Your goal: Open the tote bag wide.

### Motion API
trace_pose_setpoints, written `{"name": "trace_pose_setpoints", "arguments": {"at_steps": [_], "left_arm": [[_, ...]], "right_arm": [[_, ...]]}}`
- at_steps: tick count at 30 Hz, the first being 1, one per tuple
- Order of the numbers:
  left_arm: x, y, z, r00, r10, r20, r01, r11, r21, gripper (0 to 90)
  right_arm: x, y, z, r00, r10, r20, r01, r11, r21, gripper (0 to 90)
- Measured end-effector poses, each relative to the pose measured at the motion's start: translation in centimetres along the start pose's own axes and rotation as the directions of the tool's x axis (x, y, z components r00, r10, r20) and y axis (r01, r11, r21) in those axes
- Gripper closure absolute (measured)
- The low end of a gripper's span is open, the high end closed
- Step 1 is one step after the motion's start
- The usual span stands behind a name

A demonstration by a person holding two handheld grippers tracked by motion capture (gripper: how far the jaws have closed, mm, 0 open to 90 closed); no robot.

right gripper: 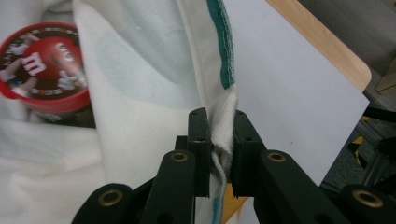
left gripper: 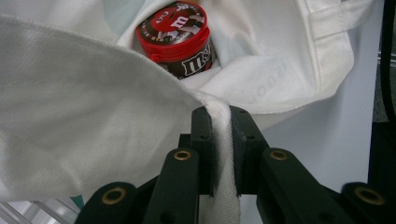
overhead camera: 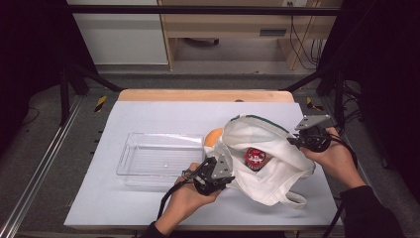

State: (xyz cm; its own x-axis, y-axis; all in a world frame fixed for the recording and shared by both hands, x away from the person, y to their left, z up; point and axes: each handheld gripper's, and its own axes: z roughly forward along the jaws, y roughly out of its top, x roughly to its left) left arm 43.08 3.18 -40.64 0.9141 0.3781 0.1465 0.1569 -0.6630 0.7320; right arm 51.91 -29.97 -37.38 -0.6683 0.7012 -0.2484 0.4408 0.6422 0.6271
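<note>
A white cloth bag (overhead camera: 267,163) lies on the right half of the table, its mouth held apart. Inside it stands a red-lidded candy tub (overhead camera: 255,157), also seen in the left gripper view (left gripper: 175,37) and the right gripper view (right gripper: 44,70). My left gripper (overhead camera: 225,176) is shut on the bag's near rim (left gripper: 223,140), the cloth pinched between its pads. My right gripper (overhead camera: 297,141) is shut on the far rim with the green trim (right gripper: 223,126). An orange round thing (overhead camera: 213,136) shows behind the bag's left side.
A clear plastic tray (overhead camera: 158,156) lies to the left of the bag, with nothing in it. The white mat (overhead camera: 163,116) covers the table; a wooden edge (overhead camera: 203,95) runs along the far side. Black frame bars stand at both sides.
</note>
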Motion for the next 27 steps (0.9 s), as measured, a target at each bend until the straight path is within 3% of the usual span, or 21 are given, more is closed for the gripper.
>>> {"name": "trace_pose_setpoints", "arguments": {"at_steps": [9,15,27], "left_arm": [[0.1,-0.6,0.2,0.9999,-0.009,0.007,0.009,0.9999,0.015,82.4],[-0.1,-0.8,0.3,1.0000,0.006,-0.006,-0.006,0.9995,0.033,82.8],[-0.6,-1.6,0.4,1.0000,0.007,-0.005,-0.007,0.9987,0.050,83.3]], "right_arm": [[-2.5,-0.3,1.1,0.9961,0.075,0.046,-0.071,0.994,-0.082,81.6],[-3.0,-0.7,2.6,0.9942,0.097,0.047,-0.094,0.993,-0.067,81.5],[-3.4,-1.0,3.8,0.9901,0.128,0.057,-0.124,0.990,-0.071,81.5]]}}
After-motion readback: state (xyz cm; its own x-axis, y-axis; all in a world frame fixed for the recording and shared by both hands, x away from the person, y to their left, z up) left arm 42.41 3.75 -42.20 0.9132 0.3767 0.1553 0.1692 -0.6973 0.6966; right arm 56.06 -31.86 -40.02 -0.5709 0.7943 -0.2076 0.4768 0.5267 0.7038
